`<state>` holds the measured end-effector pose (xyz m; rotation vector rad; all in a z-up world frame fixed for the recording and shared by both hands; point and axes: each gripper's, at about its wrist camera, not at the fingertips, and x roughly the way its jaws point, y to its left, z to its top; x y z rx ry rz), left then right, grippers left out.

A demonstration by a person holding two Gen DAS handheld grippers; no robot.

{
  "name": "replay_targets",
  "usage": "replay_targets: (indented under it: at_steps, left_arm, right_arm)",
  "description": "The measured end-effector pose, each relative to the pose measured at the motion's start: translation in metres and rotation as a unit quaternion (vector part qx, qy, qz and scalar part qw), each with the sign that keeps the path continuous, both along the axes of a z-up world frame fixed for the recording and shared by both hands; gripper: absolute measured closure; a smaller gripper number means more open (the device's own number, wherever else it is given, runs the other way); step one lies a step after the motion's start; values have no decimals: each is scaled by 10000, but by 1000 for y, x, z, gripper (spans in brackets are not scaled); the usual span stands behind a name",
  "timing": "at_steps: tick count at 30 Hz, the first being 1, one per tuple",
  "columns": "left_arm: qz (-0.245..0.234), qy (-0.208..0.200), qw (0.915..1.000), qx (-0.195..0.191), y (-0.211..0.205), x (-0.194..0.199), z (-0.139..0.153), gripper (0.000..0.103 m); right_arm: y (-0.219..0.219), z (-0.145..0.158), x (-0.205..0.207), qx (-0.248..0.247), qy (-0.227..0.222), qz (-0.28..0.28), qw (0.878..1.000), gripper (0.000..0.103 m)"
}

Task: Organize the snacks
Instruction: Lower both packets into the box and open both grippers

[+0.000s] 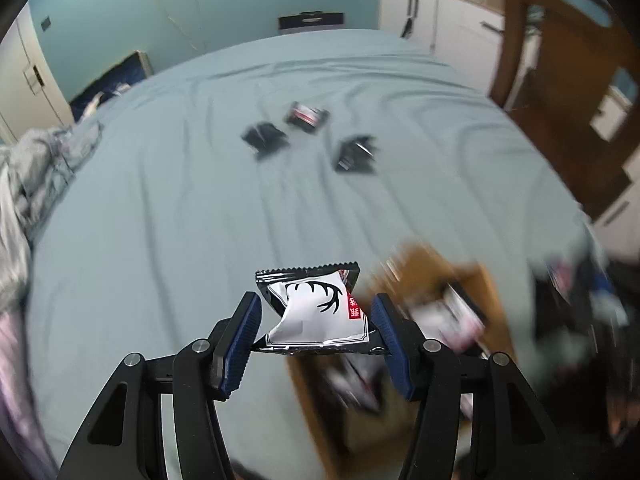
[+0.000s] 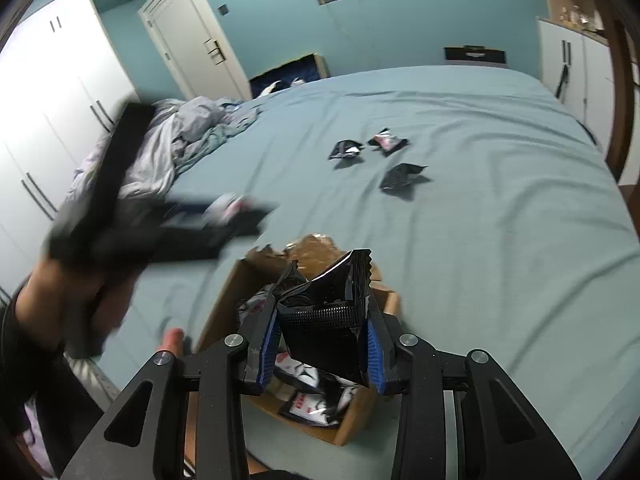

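My left gripper (image 1: 316, 300) is shut on a white and black snack packet (image 1: 312, 322) with an antler drawing, held above the bed. In the right wrist view the left gripper (image 2: 236, 210) is a blur at the left, carried by a person's hand (image 2: 60, 296). My right gripper (image 2: 322, 312) is shut on a black snack packet (image 2: 328, 344), right above an open cardboard box (image 2: 222, 304) that holds several packets. The box (image 1: 436, 276) lies blurred to the right of the left gripper. Three loose dark packets (image 2: 345, 149) (image 2: 387, 141) (image 2: 402, 176) lie farther up the bed.
The light blue bed sheet (image 1: 160, 200) fills most of both views. A crumpled duvet (image 2: 180, 136) is heaped at the left side of the bed. White wardrobes (image 2: 48, 92) and a door (image 2: 188, 36) stand beyond it. A white cupboard (image 1: 440, 20) stands at the far right.
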<state>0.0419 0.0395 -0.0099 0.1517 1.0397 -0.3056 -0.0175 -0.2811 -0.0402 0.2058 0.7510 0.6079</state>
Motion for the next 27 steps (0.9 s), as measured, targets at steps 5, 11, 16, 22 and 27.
replay_targets:
  at_steps: [5, 11, 16, 22, 27]
  left_arm:
    - [-973, -32, 9941, 480, -32, -27, -31, 45]
    - [-906, -387, 9938, 523, -36, -24, -25, 9]
    - [-406, -477, 9968, 495, -15, -19, -20, 9]
    - [226, -520, 9984, 84, 13, -10, -10, 9]
    - [583, -410, 9974, -71, 30, -5, -13, 9]
  right_arm:
    - [11, -9, 9, -155, 299, -159, 9993, 68]
    - [40, 3, -3, -644, -35, -67, 9979, 66]
    - [53, 3, -8, -885, -100, -17, 9960, 66]
    - [53, 1, -5, -903, -75, 4, 9959, 66]
    - [54, 1, -9, -805, -108, 152, 9966, 66]
